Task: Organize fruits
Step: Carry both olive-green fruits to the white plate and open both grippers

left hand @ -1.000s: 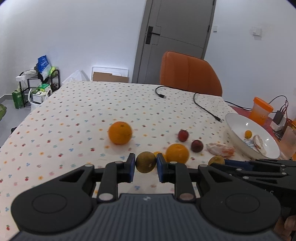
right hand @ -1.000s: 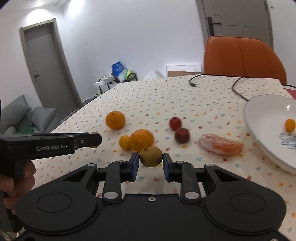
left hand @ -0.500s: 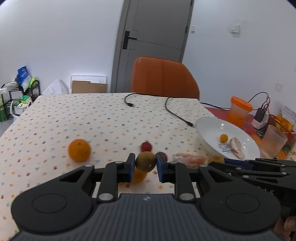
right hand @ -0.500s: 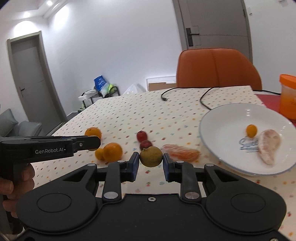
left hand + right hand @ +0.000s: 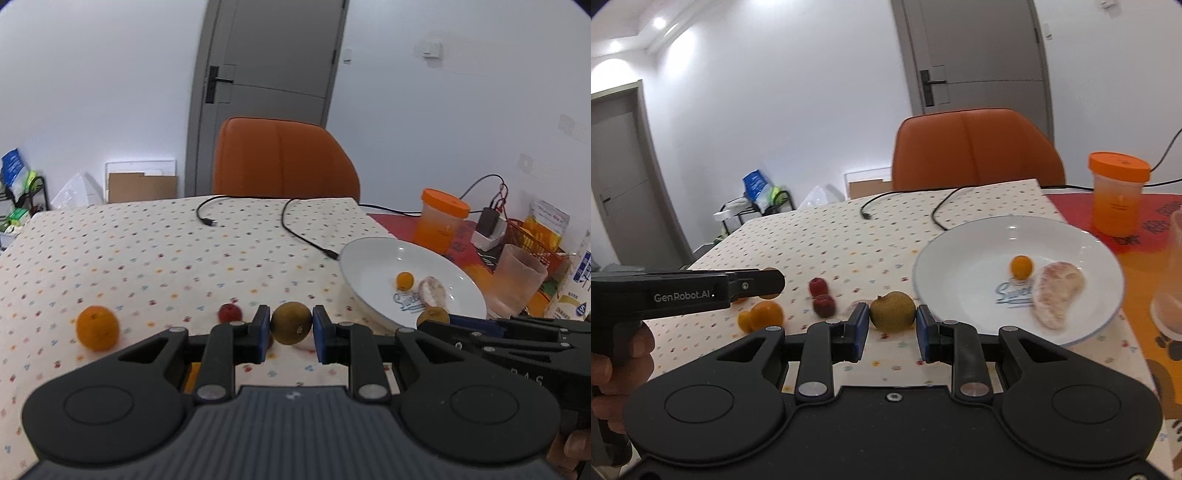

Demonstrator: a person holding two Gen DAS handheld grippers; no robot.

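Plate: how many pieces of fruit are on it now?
2: a small orange near the middle of the plate, and a peeled citrus segment just right of it. Nothing seems hidden.

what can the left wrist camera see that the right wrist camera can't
Only the left wrist view shows the lone orange out on the dotted tablecloth and the frosted cup in full. Only the right wrist view shows the second grey door and the person's left hand. Both show the white plate holding a kumquat and a peeled segment, the orange chair, and each gripper's fingers closed on a brownish-green fruit: left gripper, right gripper.
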